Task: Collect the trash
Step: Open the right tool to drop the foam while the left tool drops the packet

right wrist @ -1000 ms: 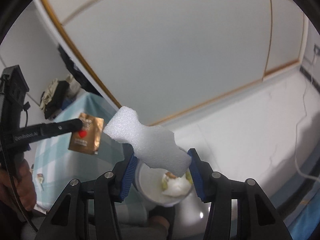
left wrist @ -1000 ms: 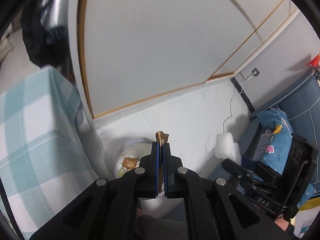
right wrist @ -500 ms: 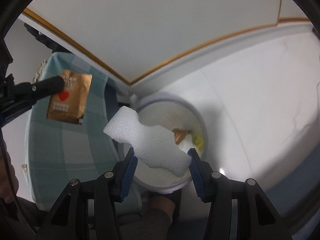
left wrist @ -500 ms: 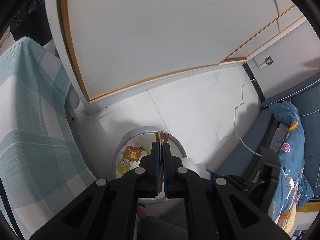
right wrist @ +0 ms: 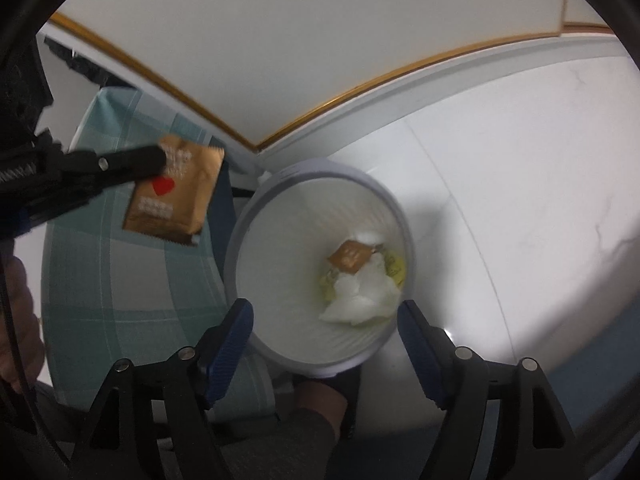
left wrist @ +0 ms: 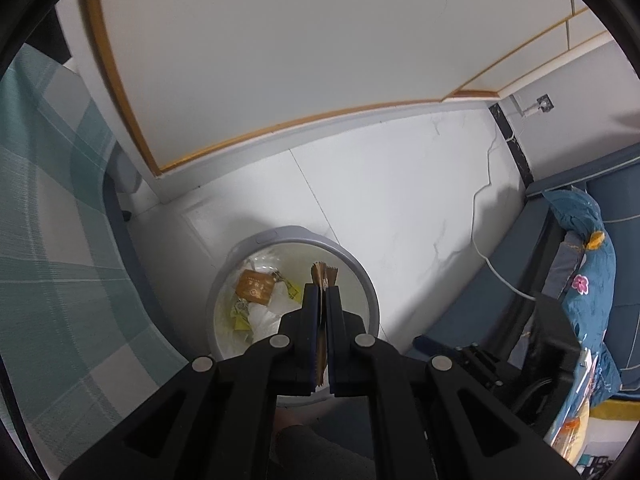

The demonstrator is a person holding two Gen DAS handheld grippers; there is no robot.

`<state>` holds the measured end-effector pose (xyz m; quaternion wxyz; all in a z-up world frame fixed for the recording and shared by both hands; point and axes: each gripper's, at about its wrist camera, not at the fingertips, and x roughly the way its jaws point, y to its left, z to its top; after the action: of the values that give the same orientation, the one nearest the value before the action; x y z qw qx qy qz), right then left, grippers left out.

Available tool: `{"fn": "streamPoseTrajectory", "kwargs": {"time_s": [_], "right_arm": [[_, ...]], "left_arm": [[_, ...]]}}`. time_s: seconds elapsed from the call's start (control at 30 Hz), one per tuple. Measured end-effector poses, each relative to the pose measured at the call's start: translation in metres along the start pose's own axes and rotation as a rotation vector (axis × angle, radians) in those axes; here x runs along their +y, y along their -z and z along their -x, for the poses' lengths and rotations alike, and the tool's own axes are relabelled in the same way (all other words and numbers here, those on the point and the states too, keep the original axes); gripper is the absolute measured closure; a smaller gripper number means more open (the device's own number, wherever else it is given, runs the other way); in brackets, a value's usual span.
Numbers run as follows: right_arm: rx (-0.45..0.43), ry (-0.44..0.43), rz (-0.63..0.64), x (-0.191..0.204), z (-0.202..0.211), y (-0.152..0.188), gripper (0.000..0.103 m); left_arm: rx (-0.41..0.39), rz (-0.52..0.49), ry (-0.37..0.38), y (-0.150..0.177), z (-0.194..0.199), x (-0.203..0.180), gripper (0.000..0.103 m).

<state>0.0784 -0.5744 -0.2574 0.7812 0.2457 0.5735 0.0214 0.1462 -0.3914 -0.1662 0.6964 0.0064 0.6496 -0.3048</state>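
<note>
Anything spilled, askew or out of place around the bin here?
Nothing stands out. The trash lies inside the bin, none on the floor nearby. The left gripper pinches a brown packet; the right gripper is opening, with nothing between its pads.

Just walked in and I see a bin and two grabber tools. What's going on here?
A person is collecting trash with a handheld gripper in each hand. The left gripper is shut on a gold wrapper held beside the white bin. The right gripper hangs over the bin, its jaws opening with nothing between them. Wrappers and white scraps already lie inside.
</note>
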Motion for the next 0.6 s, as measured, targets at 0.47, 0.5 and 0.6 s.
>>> {"fn": "streamPoseTrajectory", "kwargs": {"time_s": [0.47,0.5,0.6], "right_arm": [[-0.191,0.015,-0.140,-0.030,0.053,-0.002,0.021],[-0.198,0.018,-0.144,-0.030,0.056,-0.002,0.021],[-0.220,0.029,-0.150,-0.030,0.064,-0.003,0.016]], "left_arm": [[0.074,-0.026,-0.017,0.005,-0.015,-0.005,0.096],[0.080,-0.022,-0.024,0.005,-0.016,-0.004,0.094],[0.080,-0.017,-0.027,0.006,-0.014,-0.003,0.092]]}}
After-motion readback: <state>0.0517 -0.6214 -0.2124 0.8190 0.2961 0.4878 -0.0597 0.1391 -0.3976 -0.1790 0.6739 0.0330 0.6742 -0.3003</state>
